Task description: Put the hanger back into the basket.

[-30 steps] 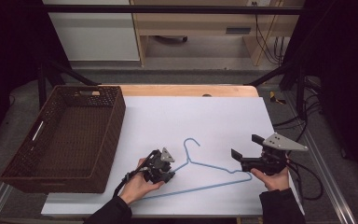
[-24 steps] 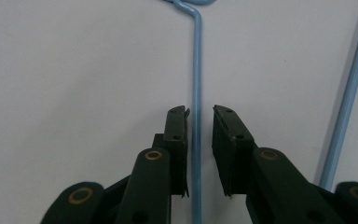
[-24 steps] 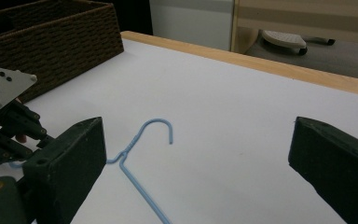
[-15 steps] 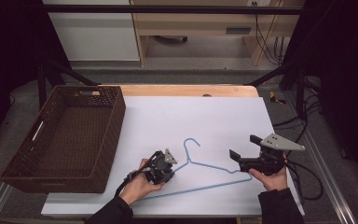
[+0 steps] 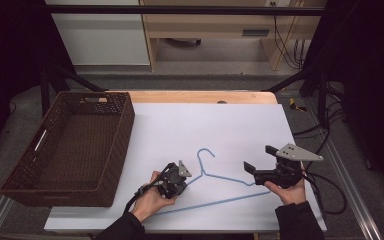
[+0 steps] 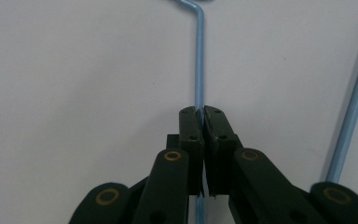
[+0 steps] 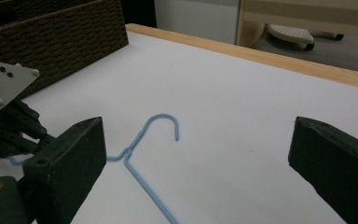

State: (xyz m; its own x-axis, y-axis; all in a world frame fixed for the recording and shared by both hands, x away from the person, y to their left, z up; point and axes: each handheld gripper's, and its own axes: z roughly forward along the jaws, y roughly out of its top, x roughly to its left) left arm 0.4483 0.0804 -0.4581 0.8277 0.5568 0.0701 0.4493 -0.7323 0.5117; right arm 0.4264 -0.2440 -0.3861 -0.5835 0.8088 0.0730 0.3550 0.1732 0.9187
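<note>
Little has shifted since the earlier frame: both hands sit where they were, but the left gripper (image 5: 179, 181) has just been closing its jaws, and in the left gripper view they now pinch the thin wire of the blue wire hanger (image 6: 199, 56). The right gripper (image 5: 256, 171) hangs at about 3 o'clock of the hanger, jaws wide apart, holding nothing.

The hanger lies flat on the white table sheet (image 5: 220, 125), near the front edge, hook toward 12 o'clock, left shoulder under the left gripper, long bottom bar running to 4 o'clock.

Handling, as a judgement: light, springy coated wire; smooth, so likely to slip or pivot in a single pinch. It probably flexes if lifted by one end. A steadier hold would be near the twisted neck, or one gripper on each shoulder.

At 9 o'clock stands a dark brown wicker basket (image 5: 125, 120), rectangular, coarse weave, with cut-out handles. Pale wood edges the table's far side.
</note>
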